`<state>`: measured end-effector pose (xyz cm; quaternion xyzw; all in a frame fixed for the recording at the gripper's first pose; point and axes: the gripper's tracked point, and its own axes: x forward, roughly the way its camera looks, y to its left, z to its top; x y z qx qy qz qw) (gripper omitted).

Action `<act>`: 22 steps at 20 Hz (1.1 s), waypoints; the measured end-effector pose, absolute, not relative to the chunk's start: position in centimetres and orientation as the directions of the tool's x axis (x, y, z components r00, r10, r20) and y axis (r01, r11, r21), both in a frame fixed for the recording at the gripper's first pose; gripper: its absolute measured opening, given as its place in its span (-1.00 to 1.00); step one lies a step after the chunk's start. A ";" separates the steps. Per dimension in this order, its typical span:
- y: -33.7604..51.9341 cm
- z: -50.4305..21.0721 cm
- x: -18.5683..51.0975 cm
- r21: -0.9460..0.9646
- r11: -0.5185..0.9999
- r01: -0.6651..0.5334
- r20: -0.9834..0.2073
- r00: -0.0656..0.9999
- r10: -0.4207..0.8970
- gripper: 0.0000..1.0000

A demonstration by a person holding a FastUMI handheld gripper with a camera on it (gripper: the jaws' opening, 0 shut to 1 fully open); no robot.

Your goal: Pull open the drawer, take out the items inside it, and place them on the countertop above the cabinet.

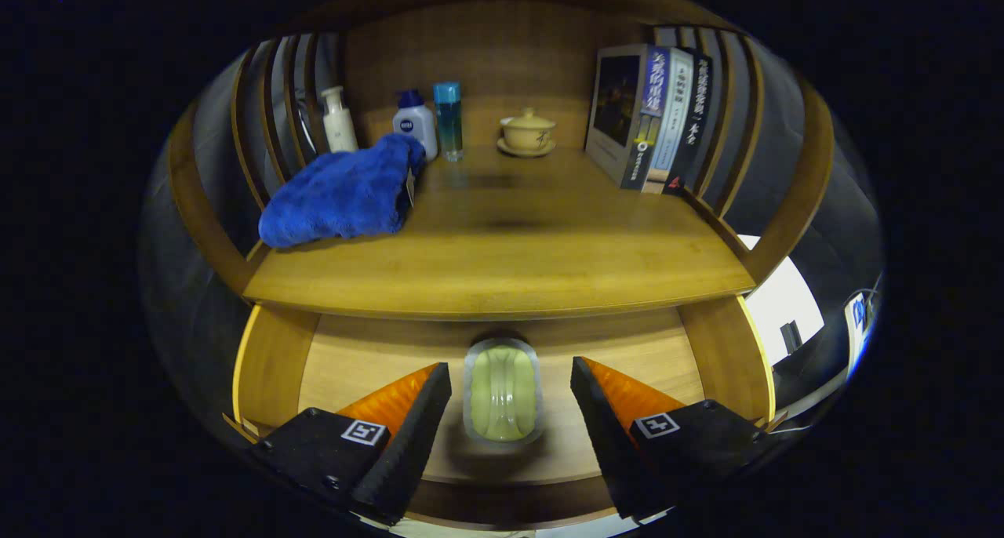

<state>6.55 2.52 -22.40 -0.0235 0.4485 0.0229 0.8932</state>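
The wooden drawer (pixel 353 365) stands pulled open below the countertop (pixel 502 263). On its floor lies a pale green soap-like bar in a clear case (pixel 503 391), partly under the countertop's front edge. My gripper (pixel 510 389) hovers over the drawer, open, with one finger on each side of the bar and a gap between each finger and it. A crumpled blue towel (pixel 345 194) lies on the left of the countertop.
At the back of the countertop stand a white pump bottle (pixel 339 120), a white bottle with a blue cap (pixel 414 122), a blue bottle (pixel 449 120) and a lidded tea cup on a saucer (pixel 527 132). Books (pixel 649 116) lean at the right. Slatted wooden sides enclose the shelf.
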 end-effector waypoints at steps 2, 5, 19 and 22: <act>2.5 -23.6 7.0 -0.030 0.997 -0.077 -0.828 0.561 0.018 0.98; 2.9 -25.5 7.2 -0.027 0.996 -0.085 -0.867 0.499 0.019 0.90; 2.0 -27.3 6.1 0.001 0.999 -0.040 -0.924 0.381 0.017 -0.51; 1.9 -25.0 5.1 0.018 0.998 -0.053 -0.914 0.404 0.038 -0.51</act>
